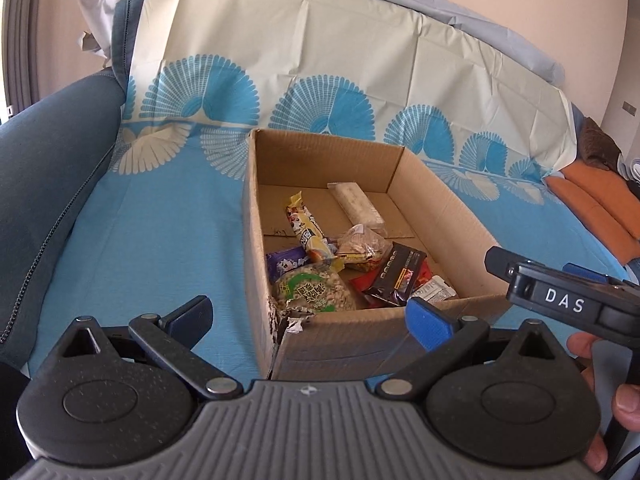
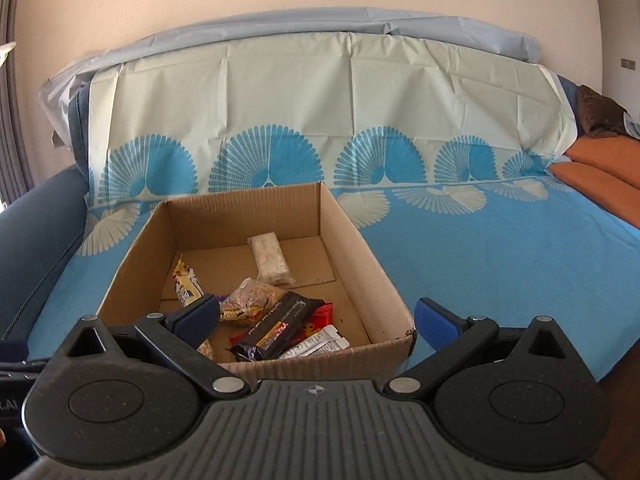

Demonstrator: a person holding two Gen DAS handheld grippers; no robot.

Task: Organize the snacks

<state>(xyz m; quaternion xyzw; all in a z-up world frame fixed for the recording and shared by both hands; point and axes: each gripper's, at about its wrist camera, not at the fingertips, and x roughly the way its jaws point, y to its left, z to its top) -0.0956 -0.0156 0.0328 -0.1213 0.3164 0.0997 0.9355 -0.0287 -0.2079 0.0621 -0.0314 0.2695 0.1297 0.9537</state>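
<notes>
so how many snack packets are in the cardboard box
8 visible in the brown cardboard box:
white bar at the back
yellow stick
clear nut bag
purple pack
green round pack
black bar
red pack
white sachet
More may lie underneath.

An open cardboard box sat just ahead of the spread fingers, its near corner torn. Inside, toward the gripper, lay a heap of snacks — a round green-labelled rice cracker pack, a purple wrapper, a yellow bar, a black bar. Farther off, alone, lay a pale bar — flat.
</notes>
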